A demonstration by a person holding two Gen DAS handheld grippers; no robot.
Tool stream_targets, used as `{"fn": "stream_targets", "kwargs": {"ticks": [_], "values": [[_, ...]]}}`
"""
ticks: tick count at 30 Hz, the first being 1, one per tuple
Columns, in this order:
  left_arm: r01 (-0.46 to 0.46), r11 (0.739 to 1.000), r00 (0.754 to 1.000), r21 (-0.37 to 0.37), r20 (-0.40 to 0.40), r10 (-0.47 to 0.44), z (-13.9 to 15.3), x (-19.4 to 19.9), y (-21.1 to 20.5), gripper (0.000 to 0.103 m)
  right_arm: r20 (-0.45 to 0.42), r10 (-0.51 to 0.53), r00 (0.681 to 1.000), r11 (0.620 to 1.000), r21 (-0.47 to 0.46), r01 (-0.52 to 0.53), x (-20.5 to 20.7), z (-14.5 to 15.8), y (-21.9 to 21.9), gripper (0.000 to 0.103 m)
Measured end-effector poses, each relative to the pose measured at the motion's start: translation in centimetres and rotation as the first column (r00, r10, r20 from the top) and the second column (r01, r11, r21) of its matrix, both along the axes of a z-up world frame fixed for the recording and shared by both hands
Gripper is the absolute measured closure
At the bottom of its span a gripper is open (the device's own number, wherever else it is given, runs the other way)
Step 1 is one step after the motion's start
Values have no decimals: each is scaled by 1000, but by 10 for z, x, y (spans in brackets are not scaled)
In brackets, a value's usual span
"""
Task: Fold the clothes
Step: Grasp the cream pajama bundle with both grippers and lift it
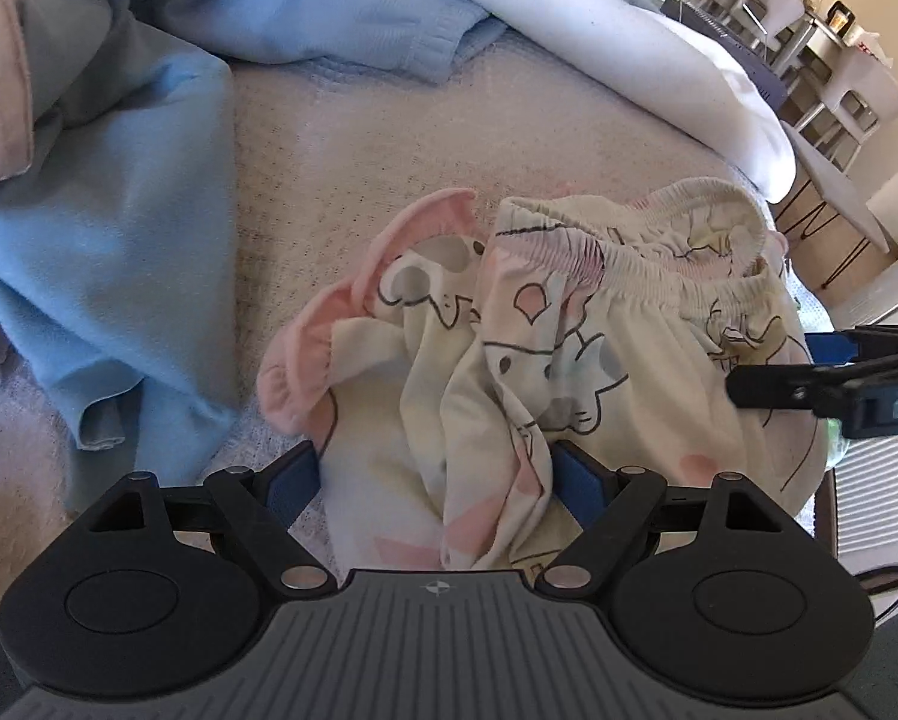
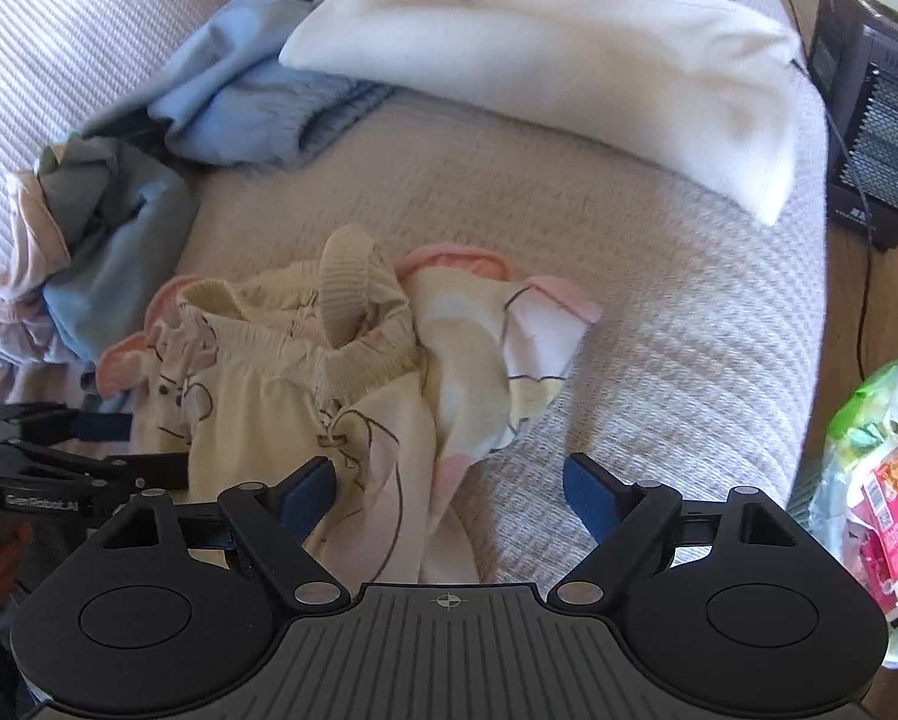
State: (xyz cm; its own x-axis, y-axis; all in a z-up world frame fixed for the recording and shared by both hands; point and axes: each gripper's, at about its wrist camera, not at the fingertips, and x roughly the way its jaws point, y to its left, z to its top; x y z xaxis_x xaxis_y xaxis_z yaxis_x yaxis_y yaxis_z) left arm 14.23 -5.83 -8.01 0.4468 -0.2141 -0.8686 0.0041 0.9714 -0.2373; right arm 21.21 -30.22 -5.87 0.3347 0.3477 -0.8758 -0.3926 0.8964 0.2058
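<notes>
A crumpled cream pyjama garment (image 1: 568,324) with a cartoon print, pink cuffs and an elastic waistband lies bunched on the ribbed bed cover (image 1: 341,168). It also shows in the right wrist view (image 2: 329,372). My left gripper (image 1: 437,474) is open, with the garment's near edge lying between its blue pads (image 1: 293,474). My right gripper (image 2: 449,492) is open, with a fold of the garment between its fingers, closer to the left pad (image 2: 311,492). The right gripper shows at the right edge of the left wrist view (image 1: 778,384).
Light blue clothes (image 1: 101,252) and a grey and pink heap (image 1: 23,60) lie left and behind. A white pillow (image 2: 568,72) lies at the back. A dark heater (image 2: 880,132) and a bag of packets (image 2: 880,480) stand right of the bed edge.
</notes>
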Motion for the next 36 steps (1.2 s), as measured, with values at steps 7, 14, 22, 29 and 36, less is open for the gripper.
{"fn": "stream_targets", "kwargs": {"ticks": [7,14,22,29,36], "values": [[-59,997,996,41,74,56,-2,-3,-17,34,76,31,997,997,-68,-26,-9,-4,20,26],[-35,996,988,85,154,22,8,-16,-46,77,116,29,993,997,-71,-20,-17,-8,23,43],[44,999,983,19,177,-47,39,-14,-32,93,122,20,992,1000,-2,-20,-29,8,11,88],[130,991,960,22,247,-131,91,5,-36,93,191,0,982,999,41,-8,-34,48,-2,90],[205,979,933,7,300,-198,134,31,-34,94,265,-76,961,992,122,45,-25,91,-20,90]]}}
